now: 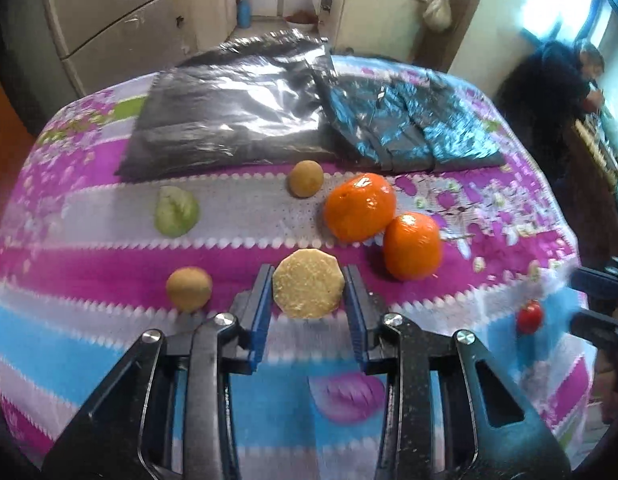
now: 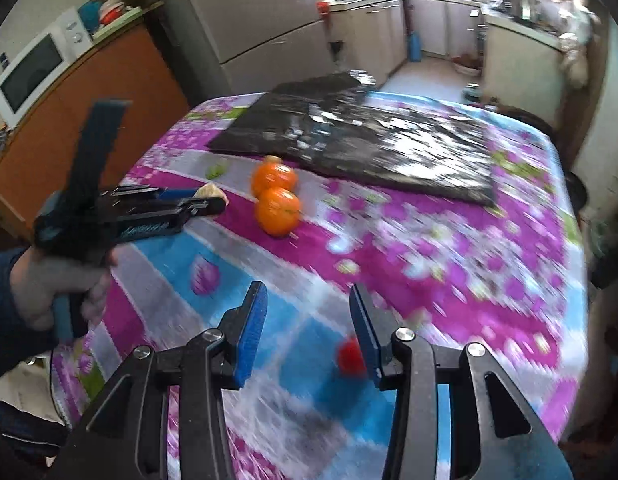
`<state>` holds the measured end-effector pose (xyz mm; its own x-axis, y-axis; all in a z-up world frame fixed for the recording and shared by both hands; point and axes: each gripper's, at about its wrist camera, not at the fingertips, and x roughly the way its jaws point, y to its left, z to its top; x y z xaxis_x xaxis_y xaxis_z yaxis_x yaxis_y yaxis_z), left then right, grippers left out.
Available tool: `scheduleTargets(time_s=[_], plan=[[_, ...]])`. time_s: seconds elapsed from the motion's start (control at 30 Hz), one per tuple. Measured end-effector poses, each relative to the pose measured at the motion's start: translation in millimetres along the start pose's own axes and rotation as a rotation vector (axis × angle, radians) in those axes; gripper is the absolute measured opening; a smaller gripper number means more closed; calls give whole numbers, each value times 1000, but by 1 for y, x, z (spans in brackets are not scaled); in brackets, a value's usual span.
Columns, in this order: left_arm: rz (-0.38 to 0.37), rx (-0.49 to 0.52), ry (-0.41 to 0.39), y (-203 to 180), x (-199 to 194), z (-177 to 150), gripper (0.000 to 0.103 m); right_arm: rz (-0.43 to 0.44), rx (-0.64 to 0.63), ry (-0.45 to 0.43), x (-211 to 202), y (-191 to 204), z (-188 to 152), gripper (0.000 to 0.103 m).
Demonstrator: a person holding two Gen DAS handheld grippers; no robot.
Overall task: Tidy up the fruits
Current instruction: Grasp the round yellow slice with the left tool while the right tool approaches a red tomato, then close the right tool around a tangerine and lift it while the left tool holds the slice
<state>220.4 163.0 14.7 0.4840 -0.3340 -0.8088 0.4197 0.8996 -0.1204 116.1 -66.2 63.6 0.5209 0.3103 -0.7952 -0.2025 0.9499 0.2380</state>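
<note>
Fruits on the floral-clothed counter [image 1: 109,360]; yellow fruit in left hand-held gripper [image 1: 307,292].

Yellow faceted fruit [image 1: 307,289] sits lower centre, gripped between both blue pads. Two oranges [image 1: 359,207] touch, right of centre. Right hand-held gripper [image 2: 307,334] stands wide; small red fruit [image 2: 349,356] lies beside its right pad [image 2: 367,340].

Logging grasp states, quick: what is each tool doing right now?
Left tool: shut on the pale yellow fruit.
Right tool: open, holding nothing; small red fruit sits by its right finger.
</note>
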Motion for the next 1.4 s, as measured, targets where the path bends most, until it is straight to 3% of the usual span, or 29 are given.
scheduleTargets(time_s=[0.27, 0.3, 0.4, 0.83, 0.9, 1.2, 1.4], plan=[[-32, -78, -25, 10, -56, -27, 35, 55, -100, 66, 65, 14, 49, 47], [-33, -85, -29, 11, -59, -29, 35, 55, -113, 70, 69, 16, 53, 52], [-34, -101, -28, 15, -65, -33, 35, 63, -145, 96, 85, 21, 63, 54], [-36, -131, -23, 25, -68, -42, 35, 66, -145, 134, 119, 38, 69, 55], [-36, -132, -23, 25, -68, -42, 35, 48, -140, 119, 120, 39, 71, 44], [-34, -134, -15, 26, -63, -44, 35, 43, -149, 109, 127, 44, 73, 48], [-26, -135, -11, 29, -62, -44, 35, 38, -137, 114, 129, 45, 72, 45]])
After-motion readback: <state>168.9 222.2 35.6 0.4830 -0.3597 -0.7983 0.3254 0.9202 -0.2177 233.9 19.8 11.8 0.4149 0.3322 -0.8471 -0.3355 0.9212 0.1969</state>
